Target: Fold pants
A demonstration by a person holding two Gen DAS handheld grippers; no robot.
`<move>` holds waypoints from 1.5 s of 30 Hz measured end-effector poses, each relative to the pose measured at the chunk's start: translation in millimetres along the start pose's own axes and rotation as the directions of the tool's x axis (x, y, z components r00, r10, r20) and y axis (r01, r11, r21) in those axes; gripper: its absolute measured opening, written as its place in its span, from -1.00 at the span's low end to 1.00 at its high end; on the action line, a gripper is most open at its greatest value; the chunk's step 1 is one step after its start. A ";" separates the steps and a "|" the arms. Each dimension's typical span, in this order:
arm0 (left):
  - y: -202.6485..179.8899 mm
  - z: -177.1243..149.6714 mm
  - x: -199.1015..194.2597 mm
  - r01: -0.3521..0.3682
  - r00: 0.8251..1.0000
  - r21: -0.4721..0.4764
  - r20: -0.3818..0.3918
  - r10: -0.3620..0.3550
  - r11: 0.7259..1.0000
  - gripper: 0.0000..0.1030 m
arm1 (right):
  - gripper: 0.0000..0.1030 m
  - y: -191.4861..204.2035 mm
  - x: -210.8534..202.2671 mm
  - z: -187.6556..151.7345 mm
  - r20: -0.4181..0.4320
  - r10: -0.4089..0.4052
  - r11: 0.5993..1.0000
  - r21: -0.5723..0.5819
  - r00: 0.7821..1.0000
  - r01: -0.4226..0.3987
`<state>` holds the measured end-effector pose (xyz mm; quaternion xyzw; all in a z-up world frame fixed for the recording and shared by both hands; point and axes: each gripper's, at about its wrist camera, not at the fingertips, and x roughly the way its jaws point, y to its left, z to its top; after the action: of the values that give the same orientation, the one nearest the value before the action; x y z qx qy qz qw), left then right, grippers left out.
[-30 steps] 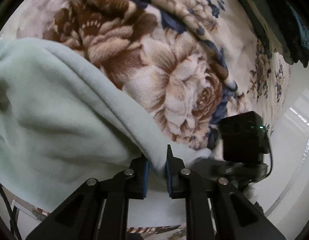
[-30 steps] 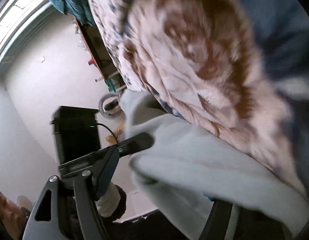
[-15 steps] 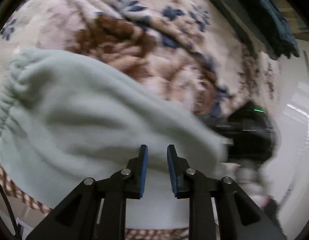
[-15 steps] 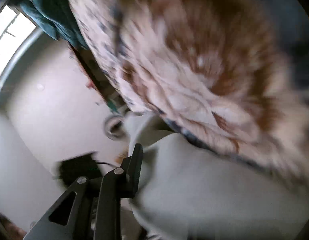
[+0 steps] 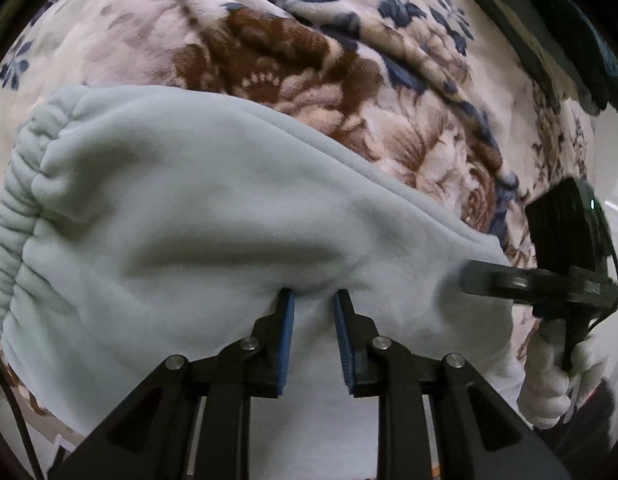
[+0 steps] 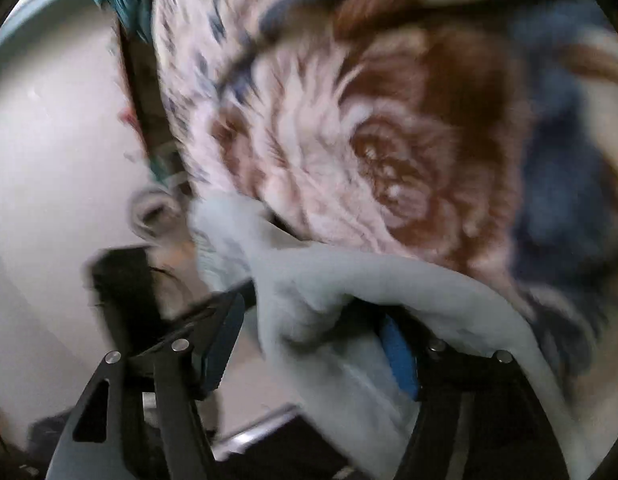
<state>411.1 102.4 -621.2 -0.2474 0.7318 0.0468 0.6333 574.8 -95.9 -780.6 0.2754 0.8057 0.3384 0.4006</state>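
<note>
While looking down along the left gripper [image 5: 312,300], seeing the pale green pants [image 5: 189,200] lying across the floral blanket [image 5: 309,52], with the gathered waistband [image 5: 13,220] bunching at the left. Keeping its fingers [image 5: 286,332] slightly apart, tips pressing into the fleece without pinching it. At the right end of the pants, opening the fingers of the right gripper [image 6: 311,312], with a bunched fold sitting between them, draping over the right blue pad [image 6: 399,356] and staying clear of the left one. Blurring throughout the right wrist view.
</note>
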 end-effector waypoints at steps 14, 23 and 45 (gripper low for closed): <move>9.5 4.4 15.5 -0.020 0.999 0.034 -0.040 0.021 0.999 -0.64 | -0.94 -7.6 -105.9 -30.9 0.262 -0.111 0.992 0.080 0.959 0.093; -32.0 -2.9 -10.2 -0.002 1.000 0.105 -0.006 0.003 0.995 -0.63 | -0.55 22.8 -129.6 -47.9 0.211 -0.457 0.868 -0.106 0.864 0.485; -128.0 -3.2 46.6 0.047 0.977 0.004 -0.208 -0.045 0.999 -0.71 | -0.27 -6.0 -106.4 -129.2 0.189 -0.397 0.841 -0.316 0.898 0.439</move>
<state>458.7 -24.8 -633.5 -0.2651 0.7883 0.0027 0.5553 522.4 -217.7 -678.3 0.0362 0.7481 0.3644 0.5534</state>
